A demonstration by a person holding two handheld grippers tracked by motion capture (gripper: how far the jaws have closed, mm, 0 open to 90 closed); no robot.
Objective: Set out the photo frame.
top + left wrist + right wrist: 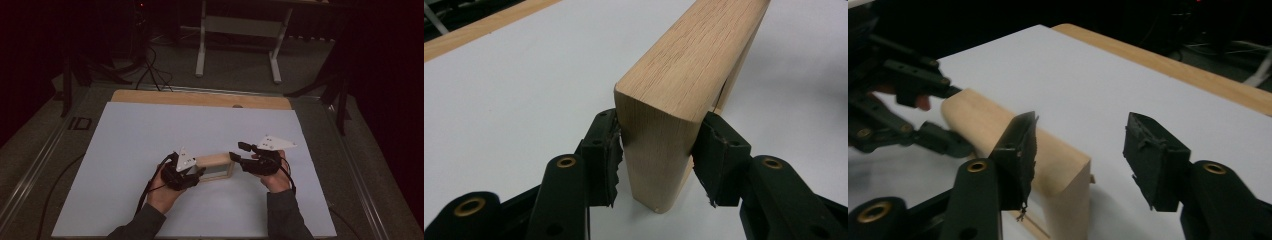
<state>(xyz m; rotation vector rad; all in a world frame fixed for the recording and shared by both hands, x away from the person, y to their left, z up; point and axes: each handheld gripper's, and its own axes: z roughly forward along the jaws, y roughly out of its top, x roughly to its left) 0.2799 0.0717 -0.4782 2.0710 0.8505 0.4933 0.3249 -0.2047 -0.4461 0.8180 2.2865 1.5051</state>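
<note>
High view: a wooden block (pixel 216 167) lies on the white sheet (pixel 150 135) that covers the surface, slightly nearer the person's edge than the middle, between the two hand-held grippers. The left gripper (pixel 196 174) meets the block's left end. The right gripper (pixel 239 151) sits just beside the block's right end. A grey three-cornered plate tops each gripper, and a cable trails from each towards the person's dark sleeves. A strip of bare wooden board (pixel 200 98) shows beyond the sheet's far edge.

Left gripper view: the left gripper (pixel 658 160) straddles the rounded end of the wooden block (pixel 689 65), which stands on a narrow edge on the white sheet (pixel 514 90). The fingers (pixel 601 155) pinch the block, one black pad against each broad face.

Right gripper view: the right gripper (pixel 1080 160) has its fingers (pixel 1018 150) spread apart. The near finger stands in front of the block's top edge; the other stands clear over the white sheet (pixel 1088 85), and nothing is clamped between them. The wooden block (pixel 1058 165) runs away towards the left gripper (pixel 940 117), whose fingers grip its far end.

Markings: no brand, label or legible writing appears on the block, the sheet or the grippers; the small dots on the grey plates cannot be read.
</note>
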